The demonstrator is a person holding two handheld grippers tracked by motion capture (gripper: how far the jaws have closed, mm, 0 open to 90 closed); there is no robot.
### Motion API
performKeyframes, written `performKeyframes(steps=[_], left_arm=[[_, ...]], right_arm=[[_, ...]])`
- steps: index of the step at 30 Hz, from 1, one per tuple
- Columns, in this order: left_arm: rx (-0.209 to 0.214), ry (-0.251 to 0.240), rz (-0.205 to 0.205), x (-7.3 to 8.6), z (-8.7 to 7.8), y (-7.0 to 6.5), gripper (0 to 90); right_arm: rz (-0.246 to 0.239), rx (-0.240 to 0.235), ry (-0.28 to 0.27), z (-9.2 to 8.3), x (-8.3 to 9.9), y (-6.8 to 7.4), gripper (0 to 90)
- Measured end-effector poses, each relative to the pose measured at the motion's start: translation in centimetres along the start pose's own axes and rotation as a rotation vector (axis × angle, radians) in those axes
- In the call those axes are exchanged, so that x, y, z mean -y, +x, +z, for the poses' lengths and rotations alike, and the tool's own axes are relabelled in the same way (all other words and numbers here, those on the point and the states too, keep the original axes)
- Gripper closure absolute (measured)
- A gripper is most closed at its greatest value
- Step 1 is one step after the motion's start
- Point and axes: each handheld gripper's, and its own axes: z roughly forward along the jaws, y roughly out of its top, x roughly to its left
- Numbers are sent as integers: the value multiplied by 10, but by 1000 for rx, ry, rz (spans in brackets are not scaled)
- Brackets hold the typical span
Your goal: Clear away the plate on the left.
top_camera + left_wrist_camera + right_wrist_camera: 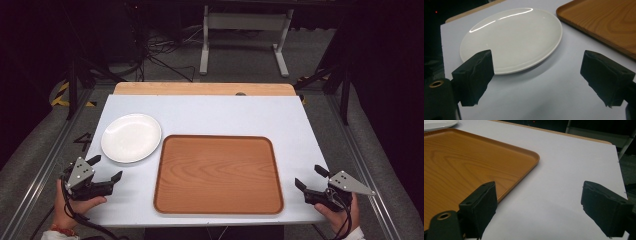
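A white plate [131,137] lies on the left part of the white table [225,112], just left of a wooden tray [218,172]. My left gripper [106,167] hovers open at the table's front left, just short of the plate [511,37], with nothing between its jaws. In the left gripper view the tray [604,22] runs along the upper right. My right gripper [311,177] is open at the front right, beside the tray's right edge [461,165], and holds nothing. A sliver of the plate [439,123] shows at the top left of the right gripper view.
A bare wooden strip [205,88] borders the table's far edge. Beyond it stand a white frame's legs [240,40] and cables on the grey floor. Metal rails run along both sides of the table.
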Motion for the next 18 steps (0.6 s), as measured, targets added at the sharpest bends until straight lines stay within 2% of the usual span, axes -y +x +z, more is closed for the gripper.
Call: performKeyframes(steps=[1,2,4,9,12,18], left_arm=[[10,12,-17,1,2,0,112],[9,12,-17,1,3,0,115],[11,16,2,1,3,-2,118],[20,21,2,1,3,-3,118],[13,33,21,1,5,-5,113],[10,43,33,-1,7,-5,123]], right_arm=[[0,2,0,0,0,0,141],[-1,4,2,0,0,0,141],[2,5,0,-1,0,0,141],[-13,1,-2,-1,-2,4,142],[-13,0,2,0,-2,4,141],[-8,3,3,0,0,2,141]])
